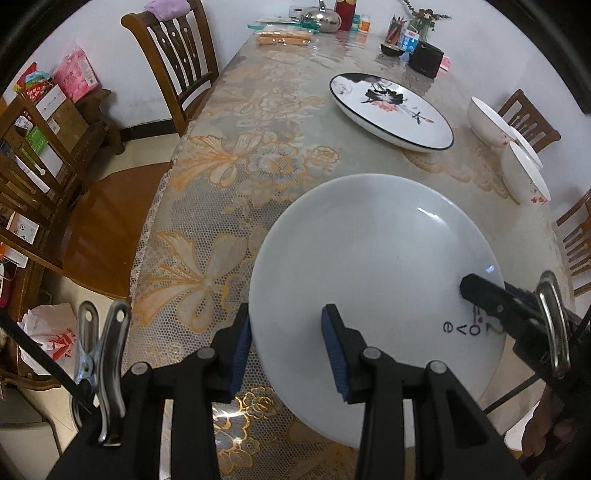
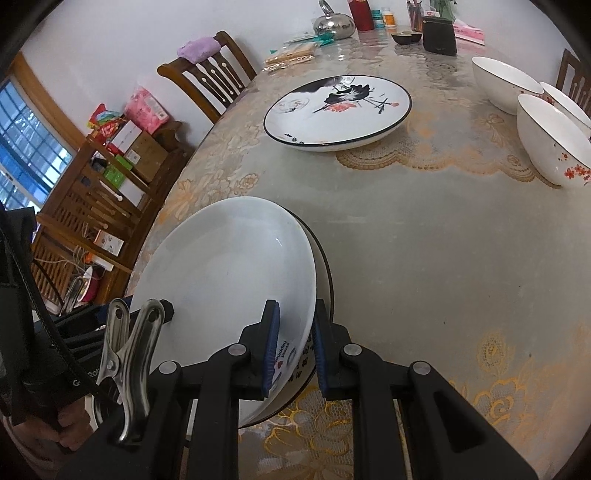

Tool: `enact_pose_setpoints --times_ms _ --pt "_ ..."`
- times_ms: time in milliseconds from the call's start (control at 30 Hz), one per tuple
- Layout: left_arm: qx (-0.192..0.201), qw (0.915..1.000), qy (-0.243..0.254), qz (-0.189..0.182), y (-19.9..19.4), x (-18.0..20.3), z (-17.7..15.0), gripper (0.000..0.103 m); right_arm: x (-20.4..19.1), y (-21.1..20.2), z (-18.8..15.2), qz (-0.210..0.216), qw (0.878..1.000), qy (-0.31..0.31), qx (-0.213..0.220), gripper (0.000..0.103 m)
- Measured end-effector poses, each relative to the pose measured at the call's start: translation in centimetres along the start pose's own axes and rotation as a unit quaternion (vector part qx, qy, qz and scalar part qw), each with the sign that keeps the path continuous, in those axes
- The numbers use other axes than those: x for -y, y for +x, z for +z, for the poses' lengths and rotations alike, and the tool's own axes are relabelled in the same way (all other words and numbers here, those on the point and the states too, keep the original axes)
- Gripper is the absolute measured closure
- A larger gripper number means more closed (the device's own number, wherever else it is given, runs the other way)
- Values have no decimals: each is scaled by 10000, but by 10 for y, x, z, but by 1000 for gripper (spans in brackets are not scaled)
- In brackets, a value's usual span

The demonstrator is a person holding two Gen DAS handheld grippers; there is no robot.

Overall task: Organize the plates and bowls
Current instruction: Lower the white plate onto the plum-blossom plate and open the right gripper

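Observation:
A plain white plate (image 1: 369, 258) lies nearest me on the floral table (image 1: 240, 166). In the right wrist view the white plate (image 2: 229, 266) sits stacked in a black-rimmed plate (image 2: 326, 269). My right gripper (image 2: 295, 354) is shut on the near rims of both. My left gripper (image 1: 288, 343) straddles the opposite rim, one pad outside the edge and one on the inner face, gripping the white plate. A large painted plate (image 1: 391, 110) (image 2: 336, 110) lies farther back. Three white bowls with red flowers (image 1: 524, 173) (image 2: 550, 140) stand at the right.
Kettle, jars, a pencil cup and a black box (image 2: 439, 35) crowd the table's far end. Wooden chairs (image 1: 173, 62) stand along the left side, and others at the right edge (image 1: 528, 118). A cluttered wooden shelf (image 2: 107, 177) is at the left.

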State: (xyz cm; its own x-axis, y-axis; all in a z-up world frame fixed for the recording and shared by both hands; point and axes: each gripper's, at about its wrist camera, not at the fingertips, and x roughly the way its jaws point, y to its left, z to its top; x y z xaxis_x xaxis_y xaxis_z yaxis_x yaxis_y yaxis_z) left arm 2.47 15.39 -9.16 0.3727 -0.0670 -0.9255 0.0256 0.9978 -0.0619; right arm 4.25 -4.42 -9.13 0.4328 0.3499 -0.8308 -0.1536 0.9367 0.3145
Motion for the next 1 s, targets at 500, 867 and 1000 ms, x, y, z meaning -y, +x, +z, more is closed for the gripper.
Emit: enact_pose_setpoints --times_ms 500,867,1000 --pt "-131 9988 -276 -373 6 -10 2 64 0 -7 0 -18 9999 -147 7 84" --pt "-119 9990 -249 -358 7 -9 2 63 -12 -16 -6 -685 9956 -646 -29 84" --pt "-126 9990 -235 -368 7 -10 1 63 -9 -15 -7 -652 9961 -600 -45 84"
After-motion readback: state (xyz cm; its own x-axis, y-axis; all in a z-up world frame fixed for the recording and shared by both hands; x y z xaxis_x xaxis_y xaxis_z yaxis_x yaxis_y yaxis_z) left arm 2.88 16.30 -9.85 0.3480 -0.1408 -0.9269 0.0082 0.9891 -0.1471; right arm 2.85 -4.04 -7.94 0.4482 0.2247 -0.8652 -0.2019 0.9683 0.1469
